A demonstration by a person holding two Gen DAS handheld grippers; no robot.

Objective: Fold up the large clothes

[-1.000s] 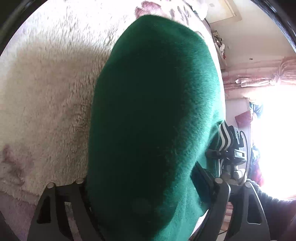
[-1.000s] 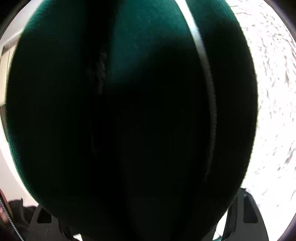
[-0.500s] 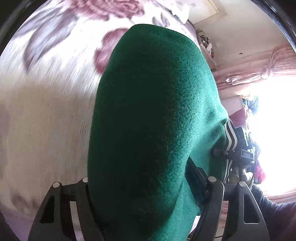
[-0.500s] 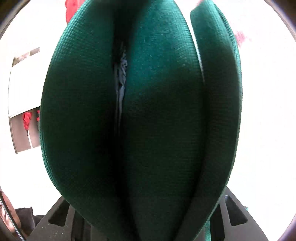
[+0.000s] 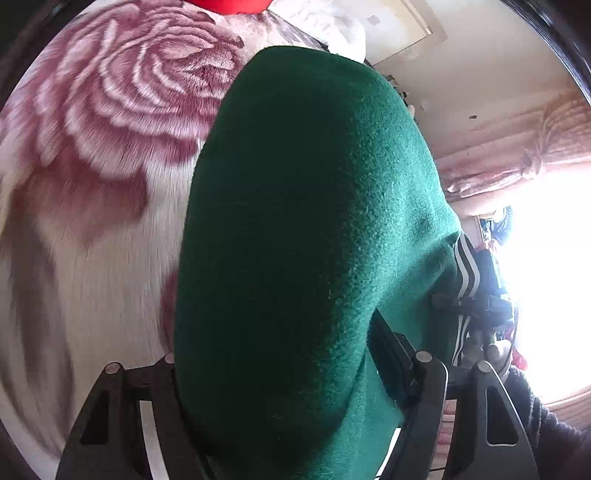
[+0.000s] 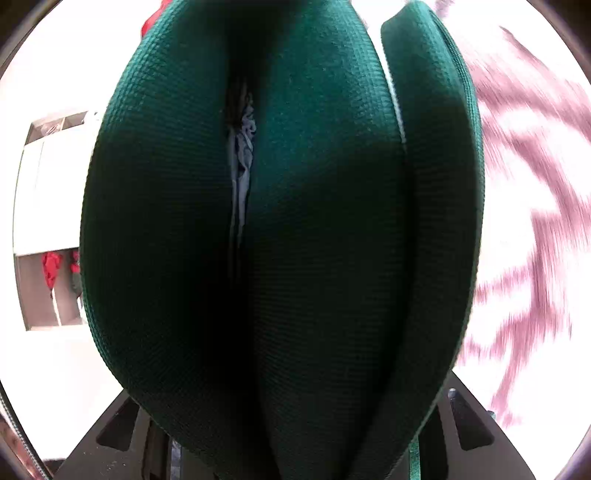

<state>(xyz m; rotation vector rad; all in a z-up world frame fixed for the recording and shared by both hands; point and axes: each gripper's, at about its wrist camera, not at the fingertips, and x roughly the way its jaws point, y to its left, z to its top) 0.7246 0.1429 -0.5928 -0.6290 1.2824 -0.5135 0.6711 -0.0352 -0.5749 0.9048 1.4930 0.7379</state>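
Note:
A thick dark green garment [image 5: 303, 229] bulges up between the fingers of my left gripper [image 5: 280, 376], which is shut on a bundle of its fleece. Its white-striped edge [image 5: 467, 273] runs to my right gripper [image 5: 476, 306], seen at the right of the left wrist view. In the right wrist view the folded layers of the green garment [image 6: 314, 258] fill the frame, with a grey-blue lining [image 6: 242, 158] showing in a slit. My right gripper [image 6: 295, 432] is shut on these layers. The fingertips of both grippers are hidden by cloth.
A plush cream blanket with large rose patterns [image 5: 110, 147] lies below, blurred with motion. A red item [image 5: 229, 4] sits at its far edge. Pink curtains [image 5: 535, 158] and a bright window [image 5: 554, 280] are on the right. An open shelf with red clothes [image 6: 51, 269] stands left.
Both grippers have carried the green garment across the blanket; a large rose pattern and a red item have come into the left view. The right view has gone from dark to lit folds.

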